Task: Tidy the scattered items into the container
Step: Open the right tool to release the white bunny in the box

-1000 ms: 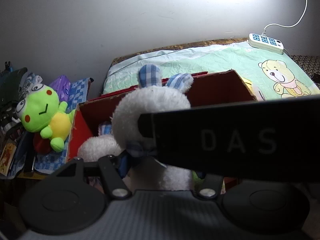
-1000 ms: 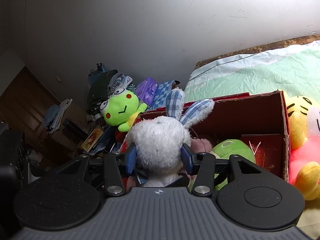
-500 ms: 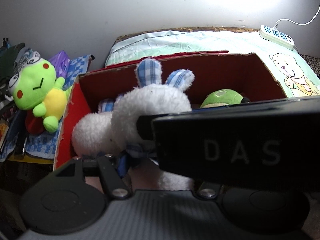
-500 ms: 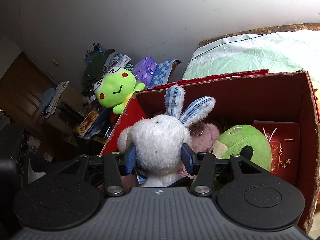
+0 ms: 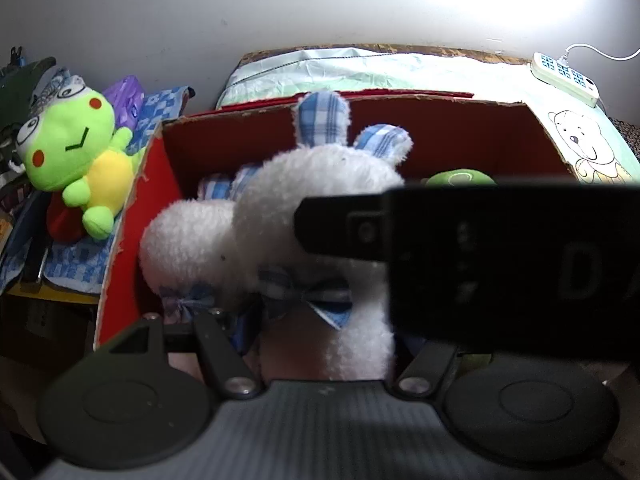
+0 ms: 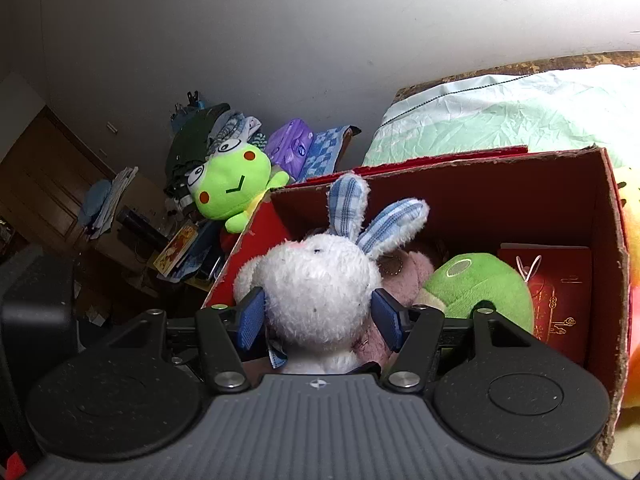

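Observation:
A white plush rabbit (image 5: pixel 288 216) with blue checked ears sits low inside the red cardboard box (image 5: pixel 440 106). My left gripper (image 5: pixel 324 332) is around its body, jaws opening; the one visible blue pad (image 5: pixel 244 328) stands off the fur, and the other finger is hidden behind the right gripper's black body (image 5: pixel 500 264). In the right wrist view my right gripper (image 6: pixel 318 320) straddles the rabbit (image 6: pixel 320 288) at the head. Its jaws are opening, with the pads (image 6: pixel 252 320) just at the fluff and not squeezing. The box (image 6: pixel 480 158) also holds a green plush (image 6: pixel 480 288) and a pink plush (image 6: pixel 412 276).
A red packet (image 6: pixel 560 292) lies in the box's right end. A green frog plush (image 5: pixel 68 148) rests on a blue checked cloth left of the box, beside a purple pack (image 5: pixel 128 96). A power strip (image 5: pixel 564 76) lies on the bear-print sheet (image 5: pixel 580 144). A yellow plush (image 6: pixel 632 208) is outside the box's right wall.
Both grippers have sunk with the rabbit, which now sits deeper in the box. The right gripper's pads have spread away from its head, and the left gripper's finger has moved outward.

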